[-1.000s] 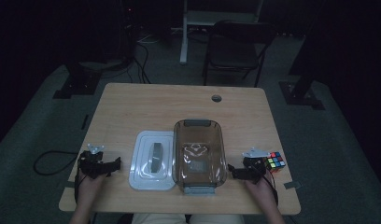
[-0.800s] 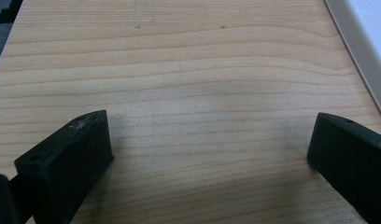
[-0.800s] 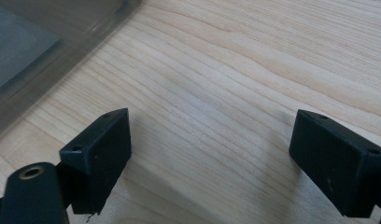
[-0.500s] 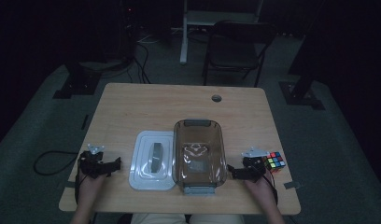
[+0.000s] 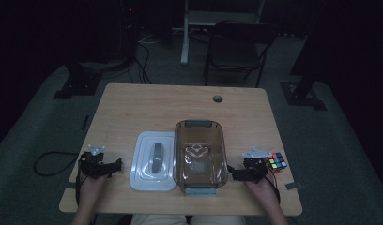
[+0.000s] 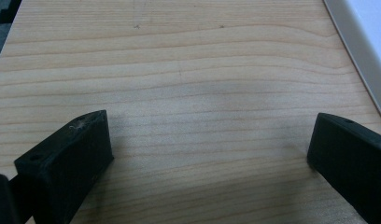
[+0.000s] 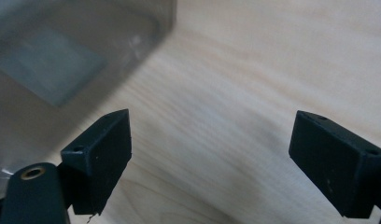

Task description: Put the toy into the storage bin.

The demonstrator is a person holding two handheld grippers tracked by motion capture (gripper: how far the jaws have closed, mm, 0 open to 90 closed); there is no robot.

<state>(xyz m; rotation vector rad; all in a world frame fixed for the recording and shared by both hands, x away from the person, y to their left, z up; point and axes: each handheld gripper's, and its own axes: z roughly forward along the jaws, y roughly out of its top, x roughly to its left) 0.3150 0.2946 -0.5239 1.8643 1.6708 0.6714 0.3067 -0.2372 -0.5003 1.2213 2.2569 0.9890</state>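
Your left gripper (image 5: 115, 165) rests near the table's (image 5: 157, 105) front left corner with its jaws spread wide and nothing between them. In the left gripper view the jaws frame bare wood grain, and a strip of the white lid (image 6: 366, 37) is cut off at the upper right edge. Your right gripper (image 5: 233, 172) sits at the front right, jaws likewise spread and empty, pointing at the brown box (image 5: 200, 157), which it is just beside but not touching. In the right gripper view a corner of that box (image 7: 62, 56) fills the upper left, blurred and see-through, with a pale grey rectangle inside or under it that you cannot make out.

The box stands at the front middle of the table, long side running away from you, with grey clips at its near and far ends. A raised mark shows on its floor in the high view, but it is too dim and small to read. The white lid (image 5: 153, 160) lies flat, touching the box's left side, with a grey bar at its middle. A puzzle cube (image 5: 276, 161) sits just right of your right gripper, partly hidden behind its grey plate. The room beyond is dark; a chair (image 5: 236, 47) stands behind the table. No writing can be read anywhere.
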